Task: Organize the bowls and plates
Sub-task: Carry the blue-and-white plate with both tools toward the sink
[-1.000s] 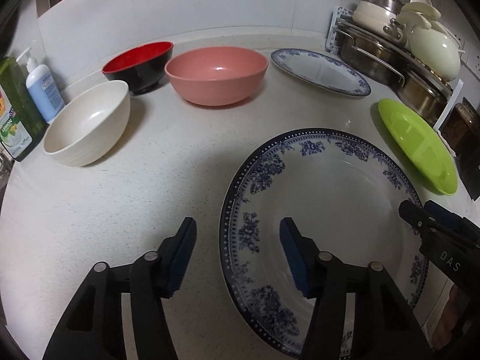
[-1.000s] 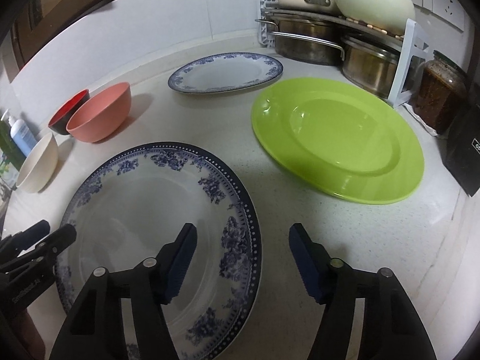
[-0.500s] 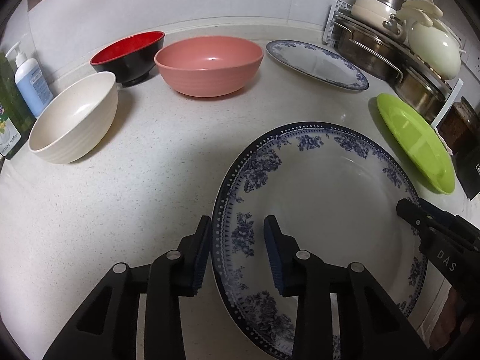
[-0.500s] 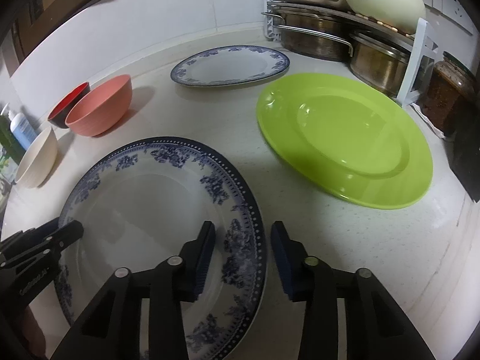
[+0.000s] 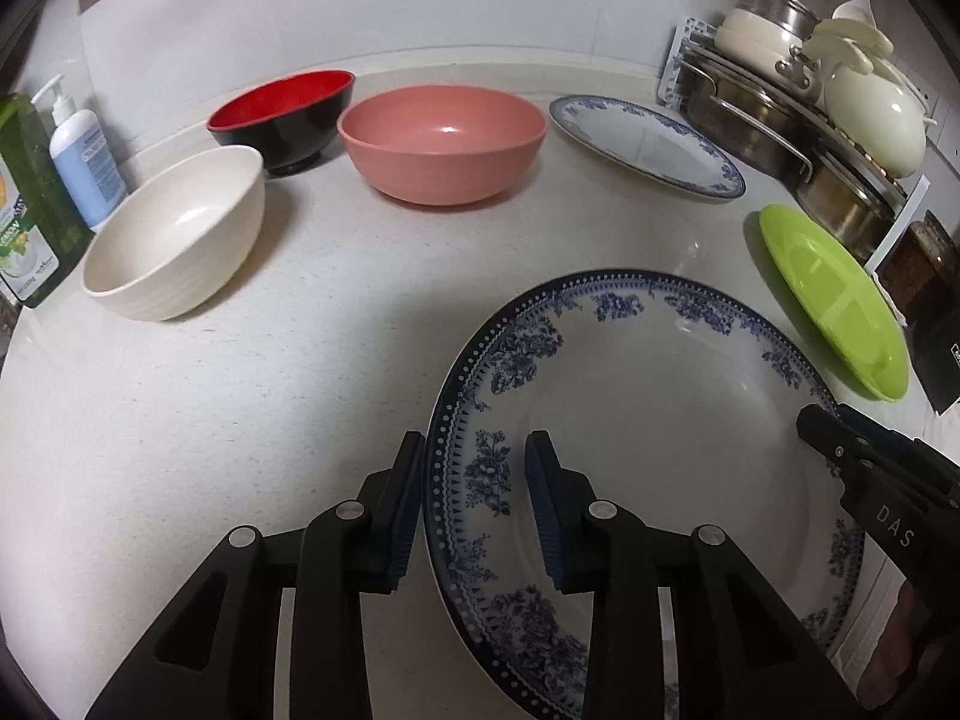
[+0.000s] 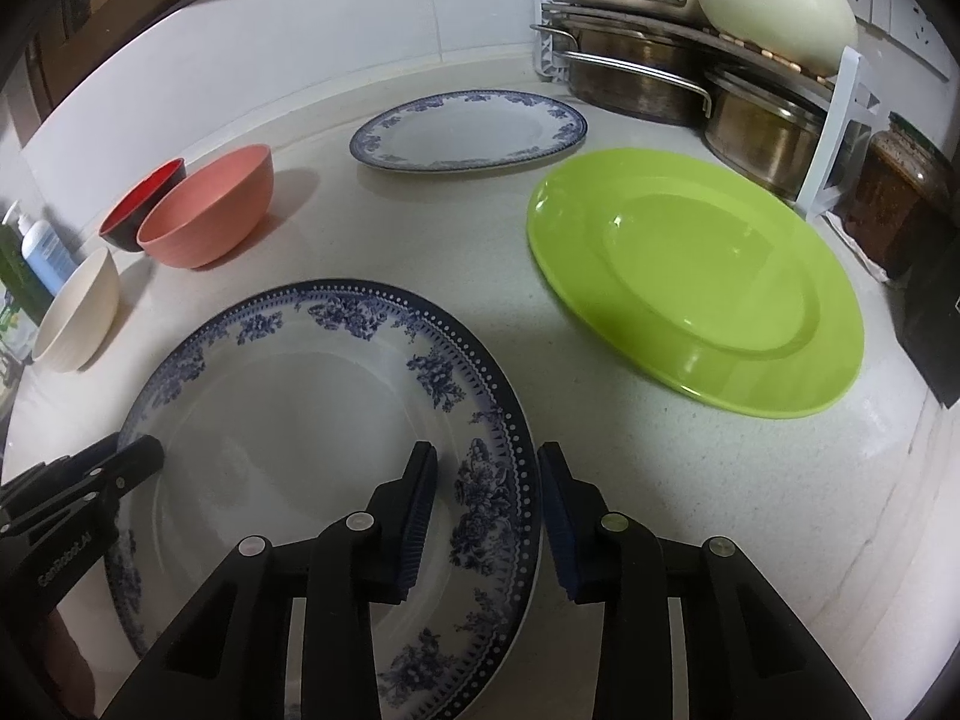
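Observation:
A large blue-and-white floral plate (image 5: 648,420) (image 6: 300,420) lies near the counter's front edge. My left gripper (image 5: 474,498) has closed in on its left rim, one finger outside and one on the plate's face. My right gripper (image 6: 486,504) straddles its right rim the same way. A second blue-patterned plate (image 5: 645,141) (image 6: 468,129) lies at the back. A lime green plate (image 5: 834,294) (image 6: 696,276) lies at the right. A cream bowl (image 5: 177,234), a red-and-black bowl (image 5: 282,114) and a pink bowl (image 5: 441,141) stand at the left and back.
Stacked steel pots (image 6: 648,78) and a cream lidded pot (image 6: 774,0) sit on a rack at the back right. A dark jar (image 6: 900,198) stands by the rack. A soap pump bottle (image 5: 84,156) and a green bottle (image 5: 24,204) stand at the far left.
Both grippers have narrowed from wide open onto opposite rims of the large floral plate. The plate has shifted little.

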The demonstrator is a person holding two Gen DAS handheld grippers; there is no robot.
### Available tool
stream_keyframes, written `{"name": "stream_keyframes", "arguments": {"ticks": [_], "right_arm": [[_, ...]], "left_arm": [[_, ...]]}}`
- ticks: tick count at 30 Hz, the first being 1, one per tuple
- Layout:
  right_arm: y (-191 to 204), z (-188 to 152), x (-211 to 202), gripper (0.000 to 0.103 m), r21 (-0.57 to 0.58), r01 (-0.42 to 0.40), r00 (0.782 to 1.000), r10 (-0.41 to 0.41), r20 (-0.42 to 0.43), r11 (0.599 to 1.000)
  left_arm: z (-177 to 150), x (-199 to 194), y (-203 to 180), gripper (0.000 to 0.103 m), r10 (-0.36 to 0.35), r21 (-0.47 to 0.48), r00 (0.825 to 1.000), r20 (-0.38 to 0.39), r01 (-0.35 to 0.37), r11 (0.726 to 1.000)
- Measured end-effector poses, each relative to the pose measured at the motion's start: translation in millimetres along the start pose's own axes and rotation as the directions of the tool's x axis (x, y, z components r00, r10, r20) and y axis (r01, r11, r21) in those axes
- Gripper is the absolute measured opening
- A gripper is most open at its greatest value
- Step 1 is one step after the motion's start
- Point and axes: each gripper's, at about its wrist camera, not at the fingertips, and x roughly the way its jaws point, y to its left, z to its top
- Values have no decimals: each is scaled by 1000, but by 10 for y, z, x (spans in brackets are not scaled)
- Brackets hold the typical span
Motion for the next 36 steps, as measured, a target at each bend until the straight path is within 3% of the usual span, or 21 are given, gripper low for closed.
{"name": "stream_keyframes", "arguments": {"ticks": [18,36], "right_arm": [[619,-43,-253,35,-137,-77,995,84,49,988],[1617,-263,-439,35,-303,-209,973,229,30,930]], "left_arm": [[-240,-507,655,33,110,-130,991,80,-99,987],[-779,-926,1569,33,262,-289,962,80,-229,929]]}}
